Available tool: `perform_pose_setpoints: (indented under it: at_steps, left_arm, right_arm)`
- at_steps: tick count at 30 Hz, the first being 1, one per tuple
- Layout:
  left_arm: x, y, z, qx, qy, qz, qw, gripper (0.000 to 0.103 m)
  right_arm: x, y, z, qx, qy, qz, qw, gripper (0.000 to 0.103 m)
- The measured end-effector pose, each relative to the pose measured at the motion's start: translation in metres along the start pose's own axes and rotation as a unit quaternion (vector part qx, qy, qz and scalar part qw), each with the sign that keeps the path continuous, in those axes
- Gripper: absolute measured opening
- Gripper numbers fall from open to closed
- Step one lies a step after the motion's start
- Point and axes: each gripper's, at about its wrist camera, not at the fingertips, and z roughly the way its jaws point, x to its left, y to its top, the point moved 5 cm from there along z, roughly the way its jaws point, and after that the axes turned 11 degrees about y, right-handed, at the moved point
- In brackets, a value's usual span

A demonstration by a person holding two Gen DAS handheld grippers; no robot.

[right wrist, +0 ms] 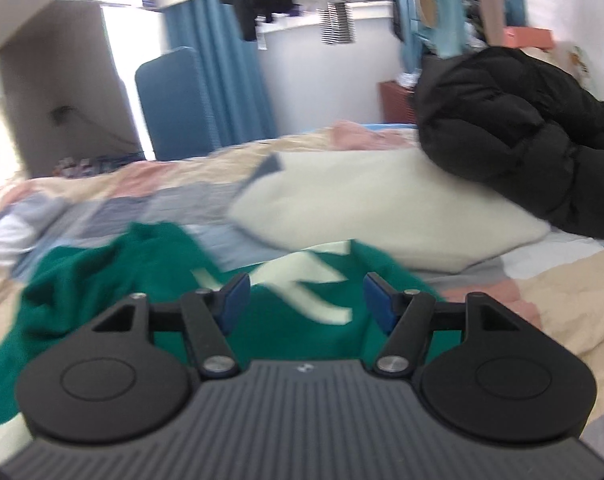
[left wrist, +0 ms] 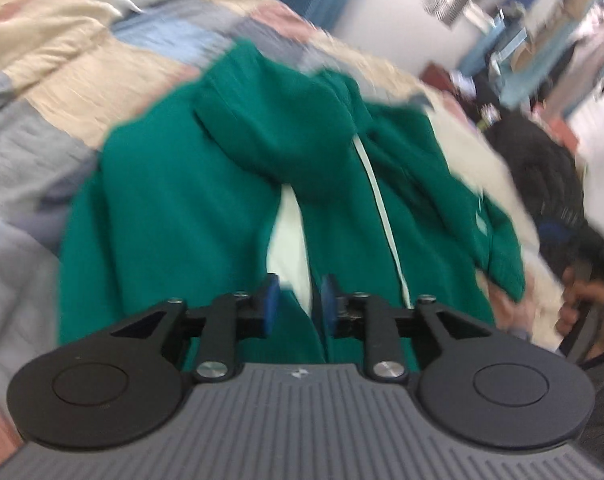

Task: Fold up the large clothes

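L gripper (left wrist: 298, 302): blue-padded fingers (left wrist: 271, 304) a little apart, nothing pinched, hovering over the near hem of a green hoodie (left wrist: 174, 200) w/ white zip stripe, spread on a patchwork quilt (left wrist: 62, 64) on the bed. R gripper (right wrist: 304, 300): fingers (right wrist: 233, 300) spread wide, empty, over the same hoodie's (right wrist: 102, 280) crumpled edge. Bare quilt lies left of and beyond it. Only the R view shows a cream pillow (right wrist: 362, 208) just past the hoodie, a black puffer jacket (right wrist: 522, 132) on top of it, then a blue curtain (right wrist: 222, 80) and hanging clothes. L view alone shows a hand (left wrist: 582, 304) at the right edge. No readable writing; both views blurred.
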Motion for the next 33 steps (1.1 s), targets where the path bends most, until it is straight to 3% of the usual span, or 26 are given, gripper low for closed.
perform_pose_setpoints:
  at_steps: [2,6,9,10,11,13,21,25,29,33]
  left_arm:
    - [-0.014,-0.015,0.005,0.003,0.019,0.019,0.9996,0.045]
    - [-0.021,-0.032,0.013,-0.012,0.098,0.042,0.9943,0.046]
    - [-0.011,-0.036,0.02,-0.017,0.102,0.023,0.9944,0.046]
    - [-0.008,-0.038,0.024,-0.014,0.099,0.019,0.9948,0.038]
    - [-0.007,-0.042,0.027,-0.007,0.092,0.013,0.9957,0.018]
    - [0.002,-0.038,0.029,-0.001,0.085,0.001,0.9964,0.008]
    - [0.067,0.028,-0.023,-0.048,0.129,-0.029,0.99,0.006]
    - [0.117,0.076,-0.054,-0.088,0.197,-0.051,0.9752,0.006]
    - [0.172,0.125,-0.064,-0.122,0.272,-0.095,0.9497,0.005]
    - [0.212,0.163,-0.057,-0.151,0.317,-0.143,0.9256,0.005]
  right_arm:
    - [0.015,-0.008,-0.015,0.001,0.027,0.005,1.0,0.065]
    - [0.048,-0.041,-0.026,0.032,0.087,0.005,0.996,0.065]
    - [0.068,-0.06,-0.023,0.056,0.101,-0.016,0.993,0.065]
    - [0.076,-0.065,-0.022,0.062,0.103,-0.028,0.992,0.065]
    - [0.083,-0.069,-0.02,0.068,0.105,-0.043,0.991,0.065]
    - [0.096,-0.074,-0.017,0.076,0.111,-0.077,0.988,0.065]
    - [0.112,-0.084,-0.022,0.088,0.144,-0.097,0.981,0.065]
    - [0.12,-0.085,-0.023,0.087,0.165,-0.086,0.979,0.065]
    - [0.128,-0.088,-0.019,0.089,0.173,-0.101,0.976,0.065]
    - [0.135,-0.092,-0.01,0.101,0.18,-0.106,0.973,0.065]
